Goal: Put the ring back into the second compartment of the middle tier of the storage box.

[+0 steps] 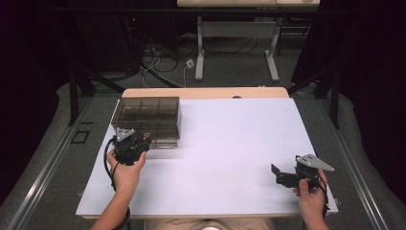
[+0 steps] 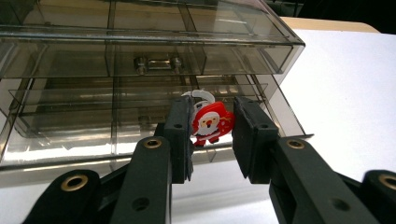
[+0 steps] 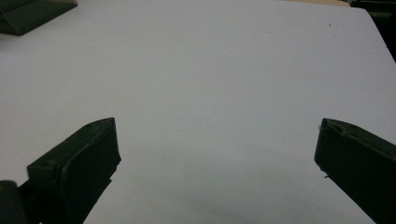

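A small red Santa charm (image 2: 212, 123) with a white loop at its top is pinched between the pads of the left gripper (image 2: 212, 135); the jaws are closed on it from both sides. The charm is held upright, just in front of a smoked clear plastic drawer box (image 2: 140, 60), at the level of the box's lower drawer (image 2: 93, 130), which is seen pulled out toward the gripper. Whether the charm is already over the drawer's tray or just short of its front edge cannot be told. A metal handle (image 2: 158, 64) is seen on the shut upper drawer, above the charm.

In the high view, the left gripper (image 1: 139, 143) is seen touching or just in front of the box (image 1: 148, 115), at its near left corner. The box stands on a white sheet (image 1: 230, 143) that covers the table.

The right gripper (image 1: 282, 176) is held well apart from the box, to its right and nearer the person, above the sheet. Its jaws are spread wide, and nothing is seen between them; bare sheet (image 3: 210, 93) lies under them.
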Tool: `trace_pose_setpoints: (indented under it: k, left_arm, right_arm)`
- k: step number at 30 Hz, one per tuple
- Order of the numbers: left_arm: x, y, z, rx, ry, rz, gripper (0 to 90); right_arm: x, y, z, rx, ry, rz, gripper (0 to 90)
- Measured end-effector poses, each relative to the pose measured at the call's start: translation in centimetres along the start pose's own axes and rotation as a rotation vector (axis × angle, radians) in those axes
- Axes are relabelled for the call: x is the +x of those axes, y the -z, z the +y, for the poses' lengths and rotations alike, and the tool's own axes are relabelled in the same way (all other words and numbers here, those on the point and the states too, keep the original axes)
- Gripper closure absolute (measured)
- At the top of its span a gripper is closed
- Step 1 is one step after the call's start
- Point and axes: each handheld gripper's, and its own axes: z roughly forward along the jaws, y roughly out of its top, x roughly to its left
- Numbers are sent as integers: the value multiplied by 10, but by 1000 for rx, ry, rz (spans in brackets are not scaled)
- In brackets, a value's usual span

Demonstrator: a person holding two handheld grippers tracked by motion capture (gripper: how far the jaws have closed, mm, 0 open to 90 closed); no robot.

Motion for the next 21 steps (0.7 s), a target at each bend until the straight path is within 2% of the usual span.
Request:
trace_pose_setpoints:
  k: [4,7,21]
  left_arm:
    - [2,-4,2,0,11,0,681]
    - [3,-6,4,0,9,3,681]
    - [10,-16,8,1,8,22,681]
  right_arm:
    - [1,-1,0,-14,-1,0,0]
    - [1,0,0,4,1,-2,0]
    - [1,-1,-1,3,5,5,0]
